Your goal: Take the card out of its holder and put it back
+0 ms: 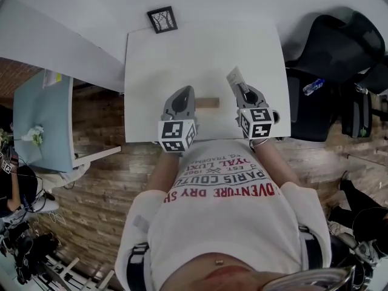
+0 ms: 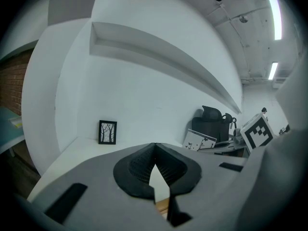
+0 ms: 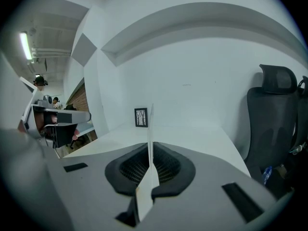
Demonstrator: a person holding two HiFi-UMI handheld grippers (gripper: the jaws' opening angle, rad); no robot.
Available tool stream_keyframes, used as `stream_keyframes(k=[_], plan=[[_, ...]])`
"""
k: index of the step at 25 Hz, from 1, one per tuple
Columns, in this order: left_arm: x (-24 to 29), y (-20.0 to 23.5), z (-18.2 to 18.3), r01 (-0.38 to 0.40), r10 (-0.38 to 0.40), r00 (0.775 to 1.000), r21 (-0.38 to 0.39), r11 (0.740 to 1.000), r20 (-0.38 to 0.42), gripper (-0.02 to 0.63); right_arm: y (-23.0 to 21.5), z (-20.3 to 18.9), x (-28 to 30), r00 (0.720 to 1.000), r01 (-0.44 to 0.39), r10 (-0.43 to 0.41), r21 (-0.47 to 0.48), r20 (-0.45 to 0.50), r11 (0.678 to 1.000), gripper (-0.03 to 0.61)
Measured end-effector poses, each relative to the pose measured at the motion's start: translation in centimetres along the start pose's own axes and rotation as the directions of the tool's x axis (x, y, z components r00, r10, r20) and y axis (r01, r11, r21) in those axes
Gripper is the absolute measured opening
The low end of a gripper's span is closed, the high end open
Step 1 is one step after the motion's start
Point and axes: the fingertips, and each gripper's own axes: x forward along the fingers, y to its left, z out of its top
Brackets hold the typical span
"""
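Observation:
My right gripper [image 1: 242, 90] is shut on a white card [image 1: 233, 77], lifted clear above the white table [image 1: 151, 59]. In the right gripper view the card [image 3: 149, 129] stands edge-on between the pads, sticking out past the gripper [image 3: 149, 150]. The small wooden holder [image 1: 208, 102] lies on the table between the two grippers, with no card in it. My left gripper [image 1: 187, 91] is over the holder's left end with its jaw tips together [image 2: 154, 150]. A bit of the holder's wood [image 2: 163, 207] shows under them. The left gripper view also catches the card [image 2: 198, 141].
A small black picture frame [image 1: 162, 19] stands at the table's far edge. A black office chair [image 1: 330, 47] and a water bottle [image 1: 313, 86] are to the right. A light blue table [image 1: 42, 114] is on the left, over a brick-patterned floor.

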Motion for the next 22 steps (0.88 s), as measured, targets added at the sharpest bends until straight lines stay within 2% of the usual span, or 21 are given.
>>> stream_keyframes(k=[10, 17, 20, 22], plan=[[-0.5, 0.5, -0.5, -0.023, 0.023, 1.0, -0.025, 0.999, 0.002, 0.025, 0.2, -0.3, -0.2, 0.999, -0.037, 0.037, -0.011, 0.005, 0.999, 0.035], [-1.5, 1.5, -1.4, -0.034, 0.034, 0.999, -0.049, 0.998, -0.017, 0.025, 1.5, 0.9, 1.1, 0.981, -0.192, 0.194, -0.09, 0.021, 0.977, 0.035], [-1.9, 2.2, -1.9, -0.047, 0.045, 0.999, -0.06, 0.997, -0.031, 0.025, 2.6, 1.5, 1.6, 0.96, -0.273, 0.279, -0.162, 0.018, 0.948, 0.035], [-2.1, 2.7, -2.2, -0.055, 0.053, 0.998, -0.065, 0.996, -0.038, 0.025, 3.9, 1.7, 1.8, 0.931, -0.355, 0.364, -0.202, 0.012, 0.913, 0.035]])
